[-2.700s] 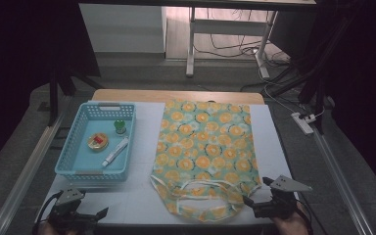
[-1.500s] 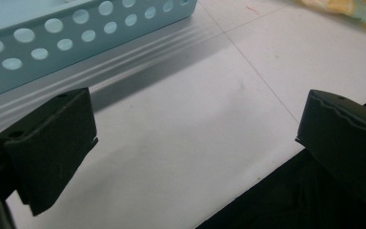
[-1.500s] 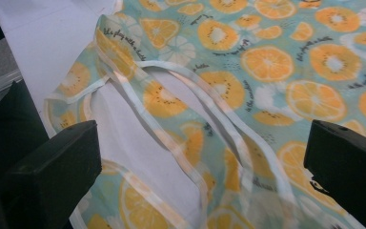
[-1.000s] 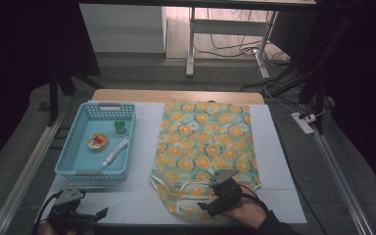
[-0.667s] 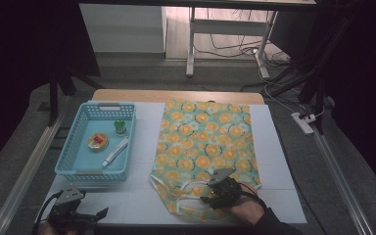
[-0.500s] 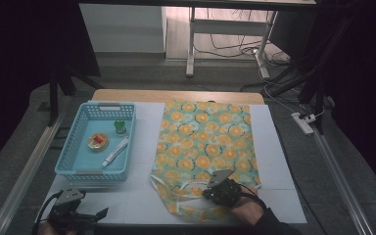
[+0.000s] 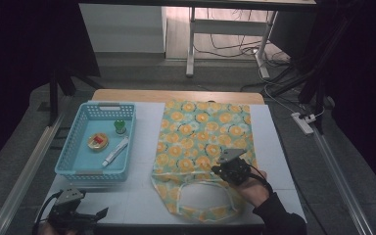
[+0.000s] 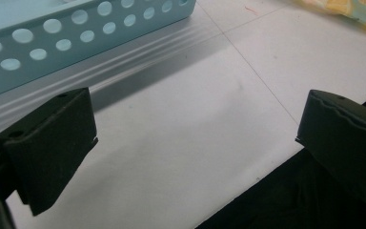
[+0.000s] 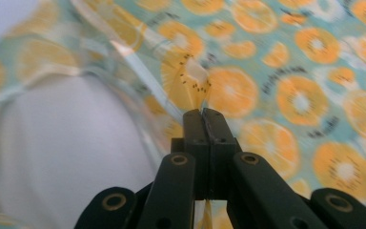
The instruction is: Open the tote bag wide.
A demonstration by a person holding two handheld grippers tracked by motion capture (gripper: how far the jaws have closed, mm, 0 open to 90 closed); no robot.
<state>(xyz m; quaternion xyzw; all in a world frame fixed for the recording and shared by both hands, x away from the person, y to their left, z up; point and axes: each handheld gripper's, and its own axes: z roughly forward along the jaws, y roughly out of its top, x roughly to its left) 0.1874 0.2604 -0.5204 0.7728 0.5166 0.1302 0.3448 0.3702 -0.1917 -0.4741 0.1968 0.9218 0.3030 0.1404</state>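
White covering lies over the table [image 7: 142, 196], and dark floor with cables surrounds it. On the table, the biggest thing is the fruit-print bag [image 7: 203, 142], spread flat in the middle, its handle loops toward the person. To its left, apart from it, stands the light blue basket [image 7: 73, 161], which holds a white tube [image 7: 115, 151], a round red and yellow item [image 7: 98, 141] and a small green item [image 7: 120, 127]; these are too small to name better.

The right claw [image 7: 221, 170] is closed on the bag's upper layer near its mouth; its jaws have just been closing, and the right gripper view shows a pinched fold of fabric [image 9: 190, 81] between them. That view is blurred at the left.

The left claw [image 8: 195, 138] rests open at the near left table edge, with nothing between its jaws, just beside the basket wall.
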